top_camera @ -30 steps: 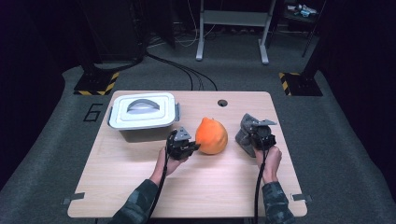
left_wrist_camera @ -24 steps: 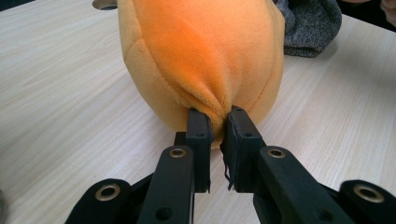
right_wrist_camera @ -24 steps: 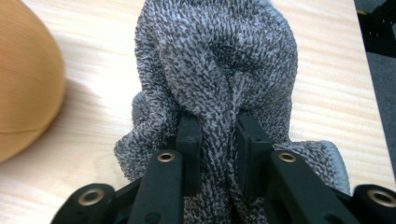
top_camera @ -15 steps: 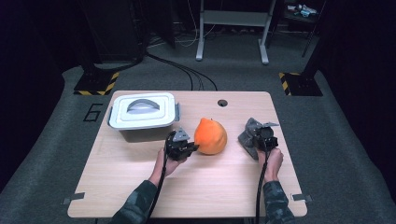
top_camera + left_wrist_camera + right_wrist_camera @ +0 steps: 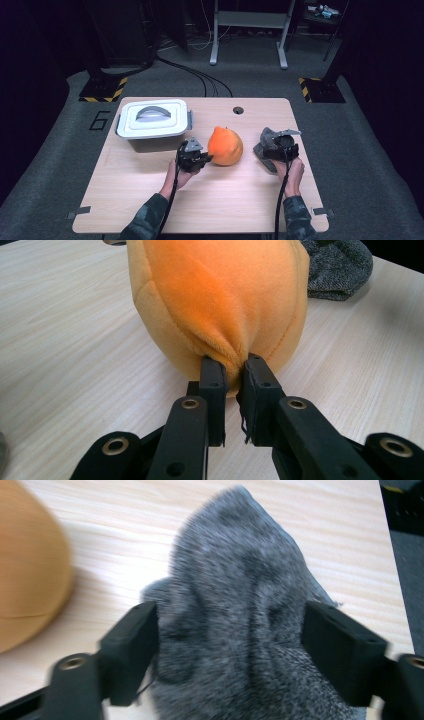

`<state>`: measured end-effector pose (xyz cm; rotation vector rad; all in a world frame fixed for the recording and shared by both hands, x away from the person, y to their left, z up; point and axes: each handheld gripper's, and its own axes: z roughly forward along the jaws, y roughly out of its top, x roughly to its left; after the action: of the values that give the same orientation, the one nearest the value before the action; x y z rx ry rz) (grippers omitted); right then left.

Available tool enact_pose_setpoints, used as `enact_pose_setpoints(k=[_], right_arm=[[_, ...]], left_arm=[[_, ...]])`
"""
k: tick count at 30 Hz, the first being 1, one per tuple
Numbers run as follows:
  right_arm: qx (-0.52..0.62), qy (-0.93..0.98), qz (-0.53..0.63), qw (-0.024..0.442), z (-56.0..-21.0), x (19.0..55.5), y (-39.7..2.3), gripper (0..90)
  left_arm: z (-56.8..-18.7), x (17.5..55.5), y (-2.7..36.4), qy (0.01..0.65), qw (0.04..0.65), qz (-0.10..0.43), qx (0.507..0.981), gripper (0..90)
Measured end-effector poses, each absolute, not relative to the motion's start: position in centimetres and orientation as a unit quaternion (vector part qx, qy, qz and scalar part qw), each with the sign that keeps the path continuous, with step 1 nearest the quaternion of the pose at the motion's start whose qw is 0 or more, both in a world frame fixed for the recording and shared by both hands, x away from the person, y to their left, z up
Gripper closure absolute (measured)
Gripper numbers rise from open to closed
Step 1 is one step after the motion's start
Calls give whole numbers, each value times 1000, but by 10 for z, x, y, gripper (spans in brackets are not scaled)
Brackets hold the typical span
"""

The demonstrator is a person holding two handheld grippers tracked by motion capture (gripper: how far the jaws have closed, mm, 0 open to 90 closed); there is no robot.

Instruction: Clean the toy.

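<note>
orange plush toy, pinched at its near edge: the left gripper has its two black jaws drawn together on a fold of the soft fabric, which bunches up between the pads. in the high view that left gripper sits just left of the orange plush toy, touching its side, with the person's left hand behind it. the toy rests on the wooden table, about at its middle.

the right gripper has just been opening; its jaws now stand wide apart, one on each side of a grey knitted cloth that lies heaped between them. whether the pads touch the cloth's sides cannot be told, but they are not squeezing it. in the high view the right gripper is over the grey knitted cloth, right of the toy and apart from it, with the right hand behind.

further out, a white lidded box with a grey handle on its lid stands at the table's far left, near the left gripper but not touching it. a small round hole is in the tabletop by the far edge. in the left gripper view the grey cloth shows beyond the toy.
</note>
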<state>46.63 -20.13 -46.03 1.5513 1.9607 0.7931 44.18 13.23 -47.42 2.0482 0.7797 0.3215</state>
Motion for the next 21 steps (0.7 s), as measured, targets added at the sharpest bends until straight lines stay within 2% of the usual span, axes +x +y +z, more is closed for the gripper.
enact_pose_setpoints(k=[2,9,21], right_arm=[[561,726,306,253,-456,460,-198,155],[515,756,335,225,-460,435,-175,122],[497,779,333,190,-490,412,-155,129]], left_arm=[[-474,442,132,316,448,131,826,805],[-474,441,132,317,448,134,825,801],[-476,438,132,313,445,137,828,795]])
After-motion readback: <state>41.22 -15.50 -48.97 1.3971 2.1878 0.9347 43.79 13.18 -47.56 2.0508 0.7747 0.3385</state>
